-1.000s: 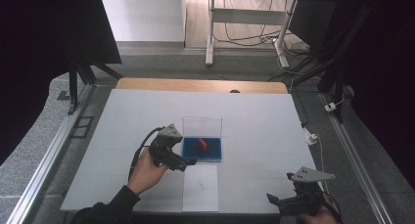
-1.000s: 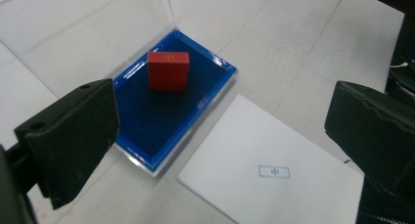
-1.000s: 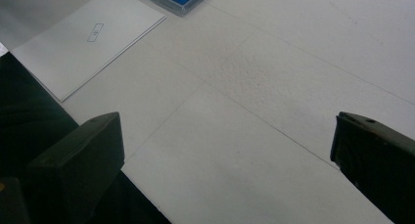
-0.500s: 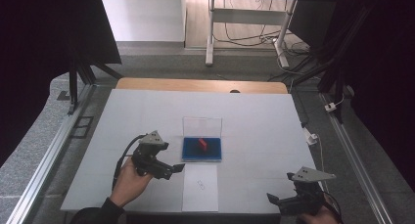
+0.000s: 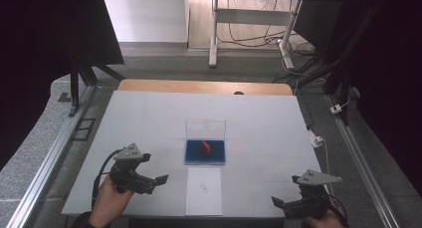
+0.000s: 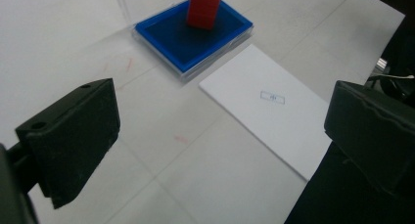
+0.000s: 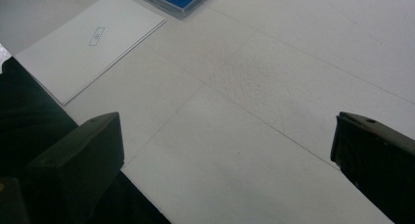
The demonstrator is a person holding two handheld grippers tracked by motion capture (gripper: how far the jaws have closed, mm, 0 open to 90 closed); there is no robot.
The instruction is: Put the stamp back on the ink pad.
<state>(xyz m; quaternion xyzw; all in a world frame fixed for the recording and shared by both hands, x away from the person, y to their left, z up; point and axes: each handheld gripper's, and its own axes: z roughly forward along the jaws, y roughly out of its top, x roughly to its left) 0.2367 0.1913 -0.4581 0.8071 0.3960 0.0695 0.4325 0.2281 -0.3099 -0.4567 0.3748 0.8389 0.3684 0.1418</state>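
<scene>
Clearly wide open, empty: left hand-held gripper (image 5: pixel 158 179).

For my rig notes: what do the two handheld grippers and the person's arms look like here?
Both are black pistol-style tools, each with a grey three-cornered plate on top: left gripper, right gripper. Blocky black jaws carry matte pads. A black cable loops from the left one. A dark sleeve covers the left forearm.

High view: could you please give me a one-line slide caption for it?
Two open grippers, left and right, rest near a white card below a blue tray holding a red block.

High view looks down; both gripper views closely share the white card (image 6: pixel 266 106).
</scene>
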